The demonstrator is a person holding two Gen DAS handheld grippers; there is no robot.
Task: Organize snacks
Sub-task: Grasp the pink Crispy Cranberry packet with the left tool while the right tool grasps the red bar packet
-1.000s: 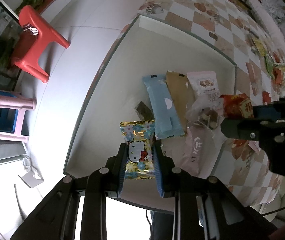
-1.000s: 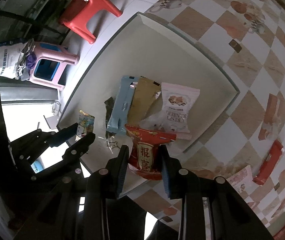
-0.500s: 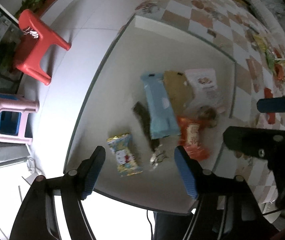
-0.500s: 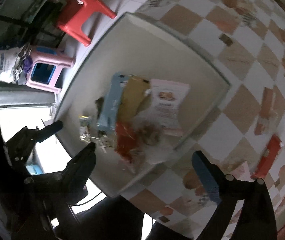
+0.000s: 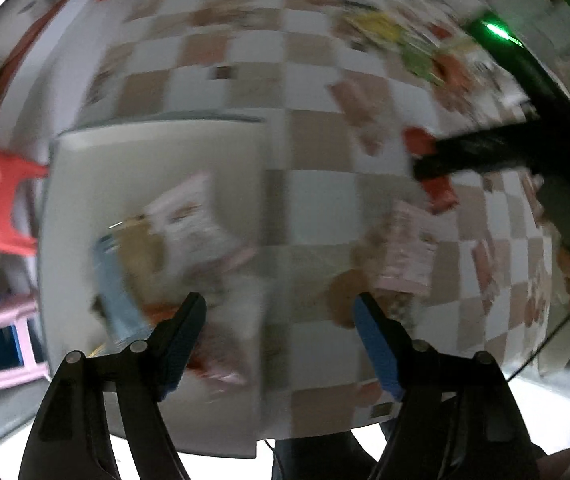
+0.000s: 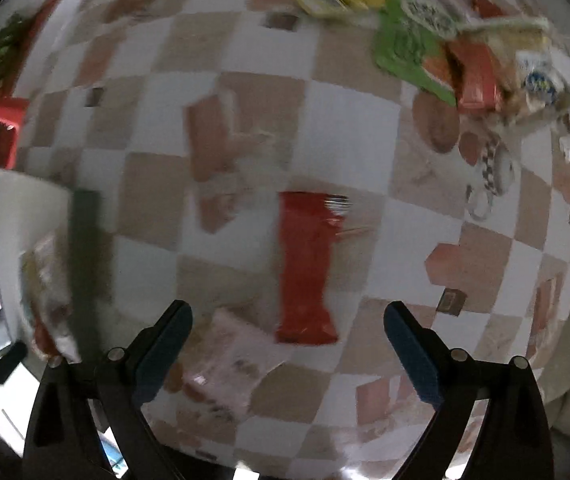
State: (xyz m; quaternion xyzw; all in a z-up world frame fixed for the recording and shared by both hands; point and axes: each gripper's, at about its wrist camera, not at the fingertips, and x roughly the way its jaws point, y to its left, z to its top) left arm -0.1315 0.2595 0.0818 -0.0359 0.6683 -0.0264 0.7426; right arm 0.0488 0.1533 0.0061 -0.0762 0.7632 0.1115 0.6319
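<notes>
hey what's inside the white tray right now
Several snack packets lie piled in the white tray: a white packet, a light blue one, a tan one between them. Blur and overlap hide anything underneath.

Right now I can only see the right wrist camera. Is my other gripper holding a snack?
Observer: No. The left gripper is open, with nothing between its fingers.
Child: What is it pointing at?
Observer: The right edge of the white tray, where it meets the checkered tablecloth.
Child: Which snacks are in the tray?
Observer: A white packet, a brown packet and a light blue packet lie side by side. Blur hides the rest.
</notes>
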